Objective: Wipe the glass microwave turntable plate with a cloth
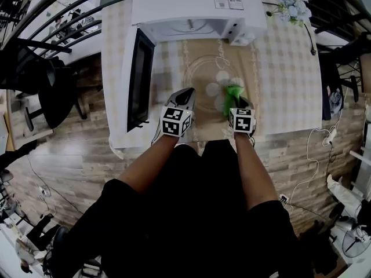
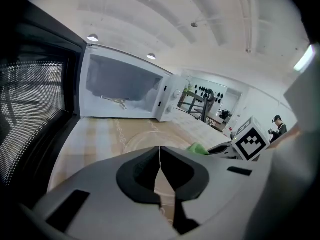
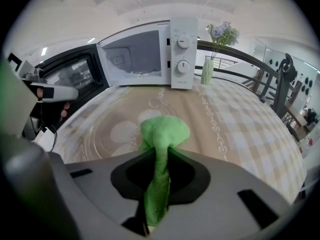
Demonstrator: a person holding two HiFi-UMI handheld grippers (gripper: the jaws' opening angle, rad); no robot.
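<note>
R gripper (image 3: 159, 184) is pinching the green cloth (image 3: 162, 131). L gripper (image 2: 160, 166) is sitting closed and empty at 8 o'clock of the plate (image 1: 203, 68). Nothing is bracing the glass, so it's probably risking a slide w/ wiping.

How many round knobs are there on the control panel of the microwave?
2. The upper knob and the lower knob sit one above the other on the panel of the microwave, right of its open cavity. The whole panel shows in the right gripper view, so none seems hidden.
</note>
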